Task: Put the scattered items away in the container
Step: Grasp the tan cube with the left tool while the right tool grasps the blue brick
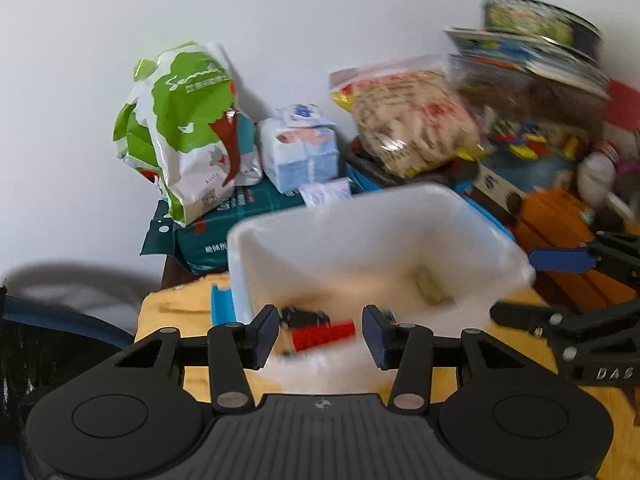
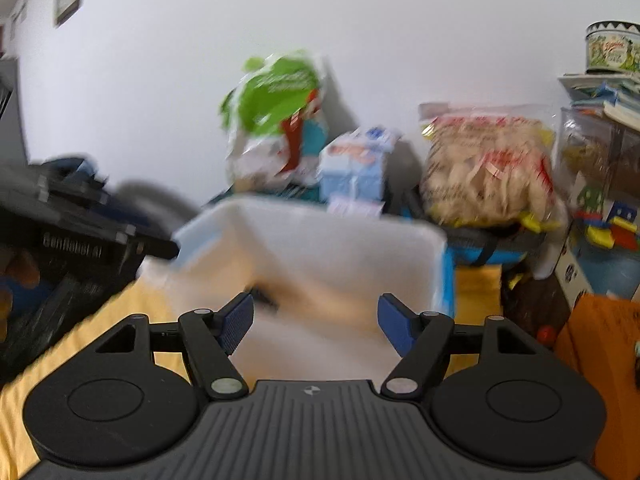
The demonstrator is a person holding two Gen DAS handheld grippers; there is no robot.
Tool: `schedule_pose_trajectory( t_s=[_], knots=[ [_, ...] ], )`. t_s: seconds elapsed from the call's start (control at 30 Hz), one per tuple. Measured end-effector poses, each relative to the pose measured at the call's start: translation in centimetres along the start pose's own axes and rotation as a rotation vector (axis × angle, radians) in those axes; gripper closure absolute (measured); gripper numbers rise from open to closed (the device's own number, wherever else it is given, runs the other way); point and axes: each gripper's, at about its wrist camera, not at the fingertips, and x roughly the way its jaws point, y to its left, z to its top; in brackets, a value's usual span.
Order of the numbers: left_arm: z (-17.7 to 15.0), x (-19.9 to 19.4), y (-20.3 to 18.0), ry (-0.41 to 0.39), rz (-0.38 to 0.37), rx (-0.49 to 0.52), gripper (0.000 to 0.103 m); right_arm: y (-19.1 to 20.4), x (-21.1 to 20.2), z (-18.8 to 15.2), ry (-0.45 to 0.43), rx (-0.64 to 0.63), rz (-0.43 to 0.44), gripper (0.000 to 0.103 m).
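Observation:
A white plastic container [image 1: 472, 216] stands on a yellow cloth, blurred by motion. On its floor lie a red item [image 1: 324, 334], a black item [image 1: 304, 315] and a small beige item [image 1: 430, 286]. My left gripper [image 1: 320, 334] hovers over the container's near rim, open, with nothing pressed between its blue pads. In the right wrist view the same container [image 2: 340, 236] fills the middle, and my right gripper [image 2: 316, 320] is open above its near edge and holds nothing. Each gripper shows in the other's view: the right gripper [image 1: 532, 288] at the right, the left gripper [image 2: 100, 240] at the left.
Behind the container, against the white wall, stand a green and white bag [image 1: 188, 128], a tissue pack [image 1: 300, 148] and a clear snack bag [image 1: 412, 120]. To the right are stacked books with a tin [image 2: 612, 48], a toy box [image 2: 608, 232] and an orange box [image 1: 560, 220].

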Motion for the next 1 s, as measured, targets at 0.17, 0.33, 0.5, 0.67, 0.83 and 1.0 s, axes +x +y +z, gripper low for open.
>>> schedule_pose_trajectory(
  t_s=[0.17,0.33,0.5,0.67,0.83,1.0],
  knots=[
    [-4.6,1.2,-2.6,0.083,-0.027,0.065,0.053,2.3,-0.2,-5.7,0.097,-0.078,0.036,0.036],
    [-7.1,4.1,-3.7,0.140,-0.043,0.060,0.053,3.5,0.9,-8.9,0.152,-0.103,0.049,0.039],
    [-8.1,6.3,-4.6,0.164,-0.062,0.067,0.053,3.4,1.3,-10.2,0.163,-0.068,0.042,0.039],
    [-8.6,8.3,-4.6,0.181,-0.059,0.059,0.053,3.0,1.5,-10.7,0.170,-0.043,0.036,0.039],
    [-9.0,10.2,-3.6,0.211,-0.060,0.006,0.057,3.3,2.1,-11.0,0.169,-0.044,0.039,0.039],
    [-9.5,10.3,-3.2,0.202,-0.046,0.015,0.071,4.3,3.5,-11.1,0.167,-0.052,0.049,0.038]
  ],
)
